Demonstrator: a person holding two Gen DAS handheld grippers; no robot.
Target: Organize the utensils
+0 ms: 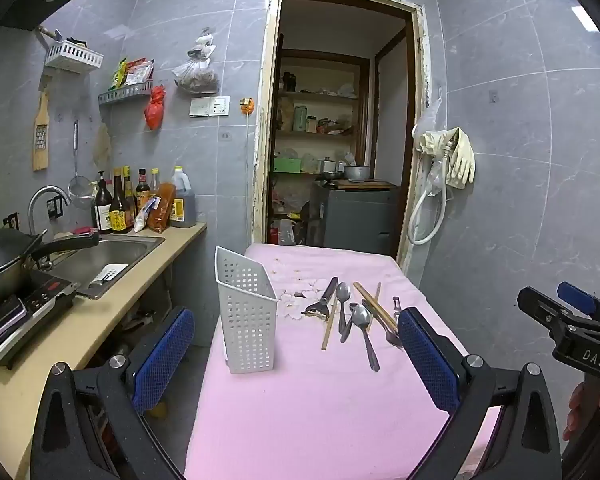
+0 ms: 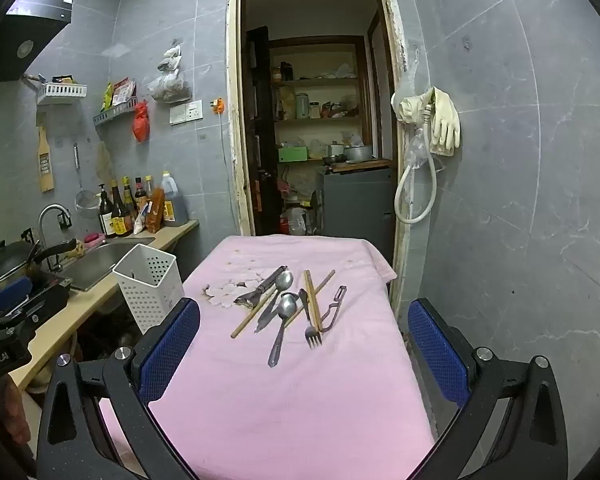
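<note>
Utensils (image 2: 288, 304) lie in a loose crossed heap on the pink-covered worktop (image 2: 284, 400), ahead of the right tool (image 2: 304, 344). The white perforated caddy (image 1: 246, 316) stands upright ahead of the left tool (image 1: 296, 354). Both tools are released and hold nothing. Steel spoons (image 2: 286, 308) look stiff, slick and light; chopsticks (image 2: 313, 300) likely roll. Mid-handle looks the safest hold.
</note>
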